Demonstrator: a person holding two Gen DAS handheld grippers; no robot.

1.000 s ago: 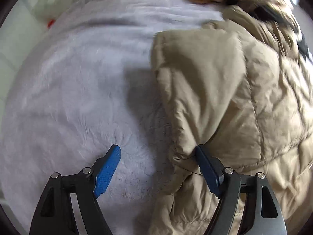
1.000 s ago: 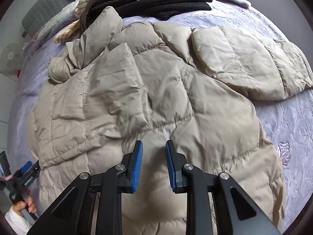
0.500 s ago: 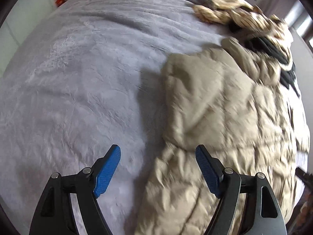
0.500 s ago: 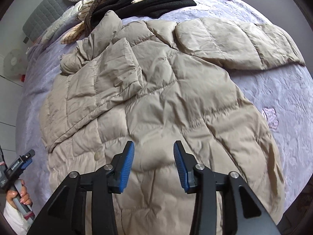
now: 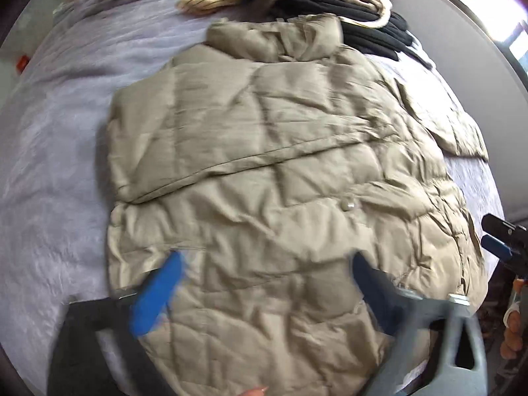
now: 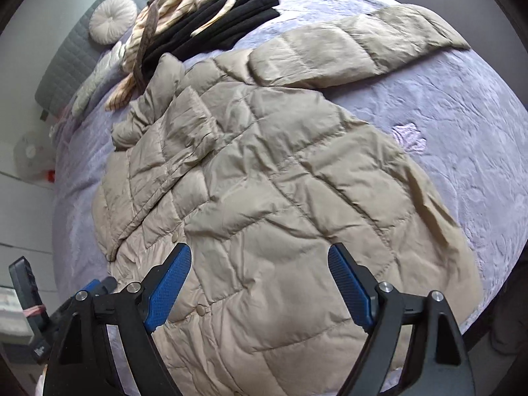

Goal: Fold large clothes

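Observation:
A large beige quilted puffer coat (image 5: 280, 171) (image 6: 264, 198) lies spread on a lavender bed cover (image 5: 56, 151) (image 6: 462, 125). One sleeve is folded across its front; the other sleeve (image 6: 356, 46) stretches out to the far right. My left gripper (image 5: 264, 260) hovers above the coat's lower part, blurred, its jaws opening wide with nothing gripped. My right gripper (image 6: 260, 254) hangs over the coat's hem side, jaws also opening, empty. Its blue tip (image 5: 495, 246) shows at the left wrist view's right edge.
Folded black garments (image 6: 231, 16) and a striped cream piece (image 6: 171, 6) lie at the bed's far end. A round white cushion (image 6: 112, 19) rests by the grey headboard (image 6: 76, 52). The bed edge falls away at the lower right.
Both grippers have lifted and pulled back from the coat, so more of it shows. The right jaws went from narrow to wide. The left jaws widened and left the folded sleeve.

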